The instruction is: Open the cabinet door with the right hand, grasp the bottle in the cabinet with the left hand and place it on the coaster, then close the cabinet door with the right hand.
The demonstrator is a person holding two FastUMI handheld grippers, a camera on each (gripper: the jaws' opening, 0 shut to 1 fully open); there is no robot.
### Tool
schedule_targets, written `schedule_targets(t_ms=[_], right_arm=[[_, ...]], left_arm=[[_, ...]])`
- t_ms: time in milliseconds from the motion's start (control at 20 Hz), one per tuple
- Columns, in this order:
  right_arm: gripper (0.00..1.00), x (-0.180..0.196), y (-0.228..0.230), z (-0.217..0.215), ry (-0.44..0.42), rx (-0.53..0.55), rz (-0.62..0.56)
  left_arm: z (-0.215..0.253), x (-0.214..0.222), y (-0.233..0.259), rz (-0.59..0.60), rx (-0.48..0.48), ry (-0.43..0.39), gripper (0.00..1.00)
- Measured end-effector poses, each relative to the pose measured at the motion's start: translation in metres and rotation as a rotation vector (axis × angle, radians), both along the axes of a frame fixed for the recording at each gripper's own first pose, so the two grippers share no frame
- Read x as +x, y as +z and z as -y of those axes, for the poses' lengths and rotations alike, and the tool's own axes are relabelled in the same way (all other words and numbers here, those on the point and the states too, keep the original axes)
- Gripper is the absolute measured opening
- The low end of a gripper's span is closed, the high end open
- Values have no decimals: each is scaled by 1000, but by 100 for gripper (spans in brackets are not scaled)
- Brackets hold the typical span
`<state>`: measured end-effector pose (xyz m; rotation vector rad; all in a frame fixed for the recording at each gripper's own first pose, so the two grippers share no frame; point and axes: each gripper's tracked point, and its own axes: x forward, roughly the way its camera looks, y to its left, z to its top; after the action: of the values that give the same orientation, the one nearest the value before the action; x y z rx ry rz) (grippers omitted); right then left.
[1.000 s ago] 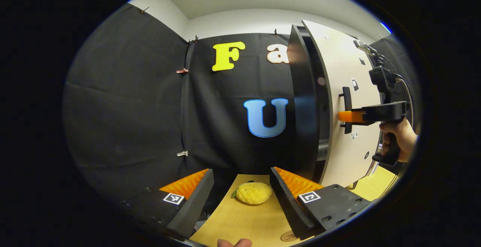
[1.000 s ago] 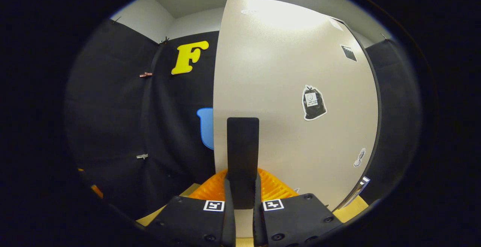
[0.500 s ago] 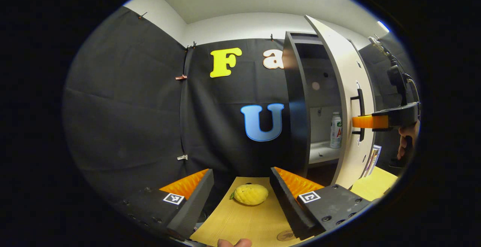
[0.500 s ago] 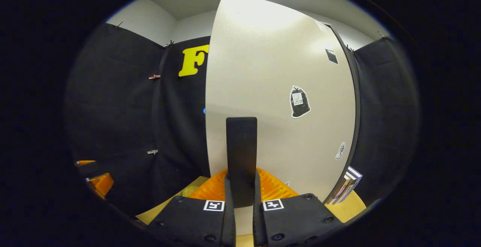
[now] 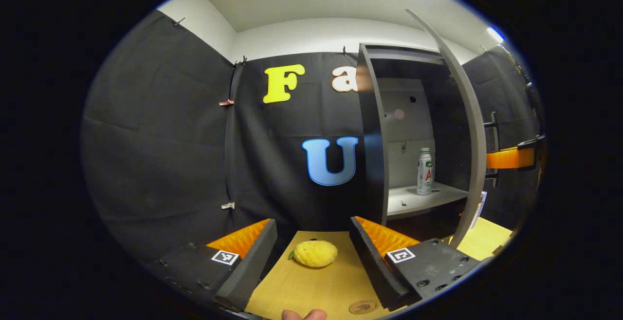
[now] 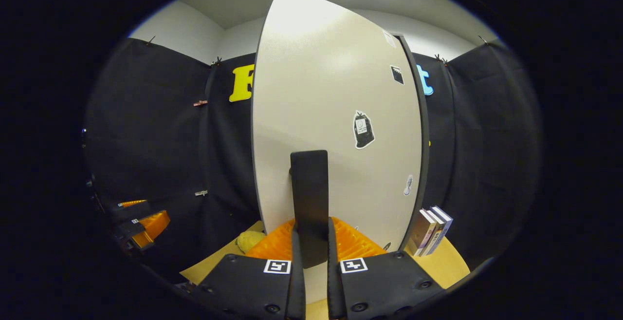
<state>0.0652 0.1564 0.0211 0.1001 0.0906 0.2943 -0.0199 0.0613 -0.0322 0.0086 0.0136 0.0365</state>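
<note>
Left gripper view shows the door point(image 5: 468, 130) now swung wide since 1 second ago, right gripper point(image 6: 311, 254) clamped on its handle point(image 6: 309, 203), baring the bottle point(image 5: 425, 171) on the shelf point(image 5: 418, 199) for the open, empty left gripper point(image 5: 311, 249).

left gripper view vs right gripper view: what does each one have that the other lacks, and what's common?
Left gripper view has the cabinet's inside: the bottle upright on the shelf, plus the coaster on the table.
Right gripper view has the front face of the door with its stickers, and the books leaning beside the cabinet.
Shared: the open door, the yellow fruit, the table, the open left tongs, and the right tongs shut on the handle.
</note>
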Motion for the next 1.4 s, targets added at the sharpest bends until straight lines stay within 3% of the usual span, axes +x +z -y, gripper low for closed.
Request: schedule_targets(t_ms=[850, 1400], right_arm=[[20, -41, -2, 128, -169, 11, -16], [19, -48, -3, 162, -167, 19, -11]], left_arm=[[95, 30, 9, 13, -15, -171, 96], [150, 46, 20, 16, -8, -234, 96]])
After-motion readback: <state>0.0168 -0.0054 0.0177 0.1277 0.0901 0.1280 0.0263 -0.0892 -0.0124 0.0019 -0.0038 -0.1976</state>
